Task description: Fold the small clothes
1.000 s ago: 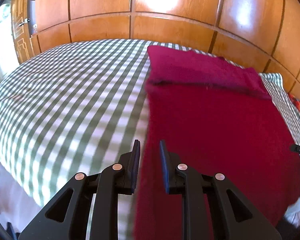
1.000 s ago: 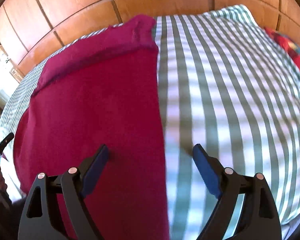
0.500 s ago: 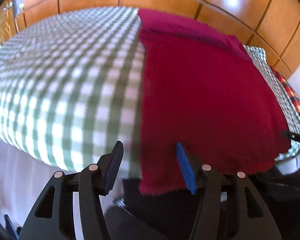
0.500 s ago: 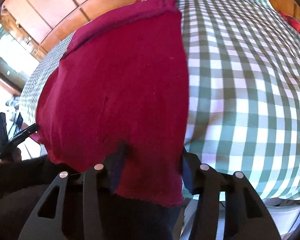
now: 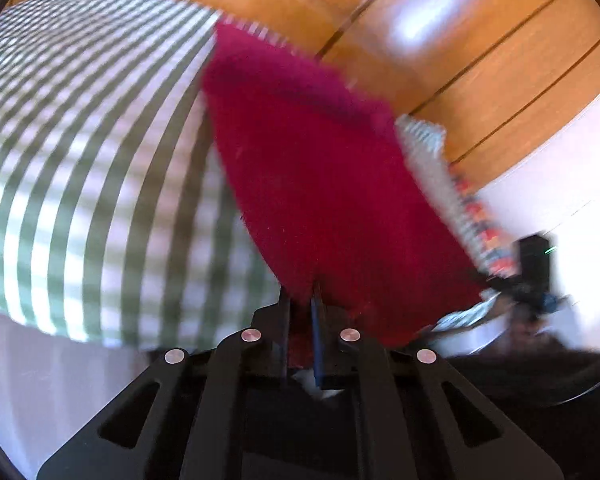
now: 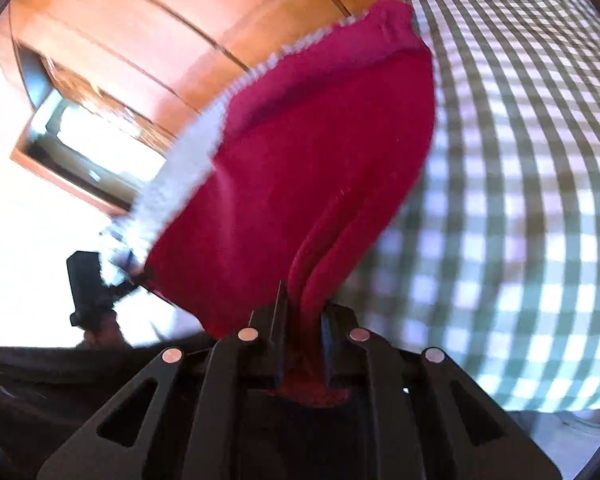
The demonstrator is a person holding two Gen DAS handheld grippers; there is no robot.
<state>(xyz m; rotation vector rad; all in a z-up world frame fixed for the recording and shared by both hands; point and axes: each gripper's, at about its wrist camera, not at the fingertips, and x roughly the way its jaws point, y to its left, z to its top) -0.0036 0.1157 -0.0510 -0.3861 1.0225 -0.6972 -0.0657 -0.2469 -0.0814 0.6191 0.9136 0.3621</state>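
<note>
Crimson knit fills your left wrist view: the red garment [image 5: 320, 168] lies on the bed's green-checked sheet [image 5: 80, 160], its far end toward the wooden wall panels [image 5: 480, 60]. Your left tool [image 5: 300, 300] is closing, jaws narrow, with the garment's near left corner pinched between them. Past the garment's right edge your right tool [image 5: 534, 268] shows dark and blurred. In your right wrist view the right tool [image 6: 304, 312] is closing too, its jaws clamped on bunched folds of the garment's near right corner [image 6: 320, 160]. The checked sheet [image 6: 520, 160] spreads right of the garment.
</note>
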